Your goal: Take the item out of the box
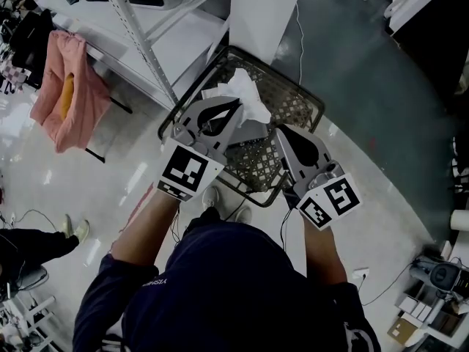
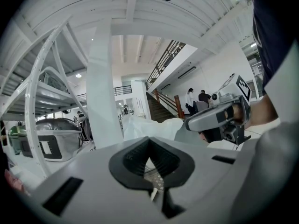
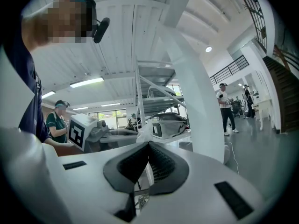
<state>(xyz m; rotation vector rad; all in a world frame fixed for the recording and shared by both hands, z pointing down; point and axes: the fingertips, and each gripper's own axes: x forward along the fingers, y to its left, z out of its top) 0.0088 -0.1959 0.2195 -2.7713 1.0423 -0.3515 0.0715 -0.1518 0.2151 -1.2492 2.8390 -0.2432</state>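
Observation:
A dark wire-mesh basket (image 1: 312, 103) stands on the floor below me, with a crumpled white bag (image 1: 247, 94) lying in its far part. My left gripper (image 1: 236, 105) hovers over the basket, jaws shut, its tip right at the near edge of the bag; whether it pinches the bag I cannot tell. In the left gripper view the bag (image 2: 148, 127) shows just beyond the closed jaws (image 2: 148, 143). My right gripper (image 1: 281, 130) is level over the basket's near right side, shut with nothing in it. The right gripper view shows its jaws (image 3: 148, 144) closed.
A white metal shelving rack (image 1: 150, 46) and a white pillar (image 1: 264, 9) stand just behind the basket. A pink cloth (image 1: 69, 86) hangs on a stand at the left. Cables and small devices (image 1: 440, 277) lie on the floor at the right. People stand farther off (image 3: 226, 108).

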